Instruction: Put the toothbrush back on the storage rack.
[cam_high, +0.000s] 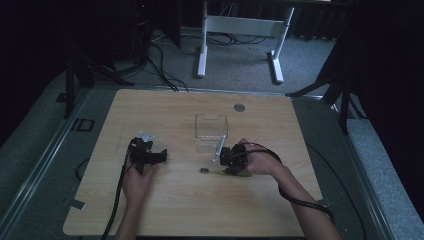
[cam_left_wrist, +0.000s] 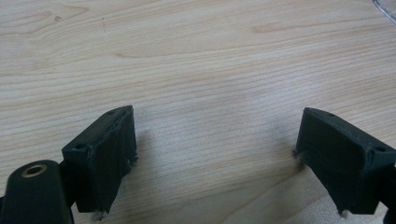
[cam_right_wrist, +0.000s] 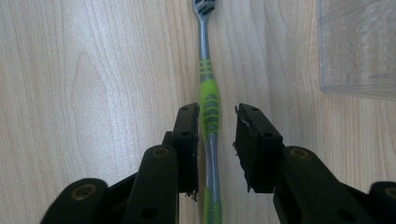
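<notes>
Over on the left, the left gripper (cam_high: 148, 154) sits low on the pale wood-grain table (cam_high: 165, 110), jaws spread wide with nothing but bare laminate between them, rubbery black pads (cam_left_wrist: 109, 158) a little frayed at the edges. Idle for now, by the look of it.

Moving right, here's the action: the right gripper (cam_right_wrist: 217, 140) straddles the slim green-and-grey plastic toothbrush (cam_right_wrist: 209, 105), which lies flat on the table, handle running between the two jaws, bristle head pointing away ahead of them. The jaws are partly closed but not yet pinching; one pad seems to graze the handle, the other stands off with a gap showing. So this looks like the grasp step. Next it needs a squeeze on that ribbed grip section, then a lift.

Just beyond, to the right gripper's far right, waits the clear, square plastic container (cam_high: 211, 131), smooth-walled, probably the destination.
</notes>
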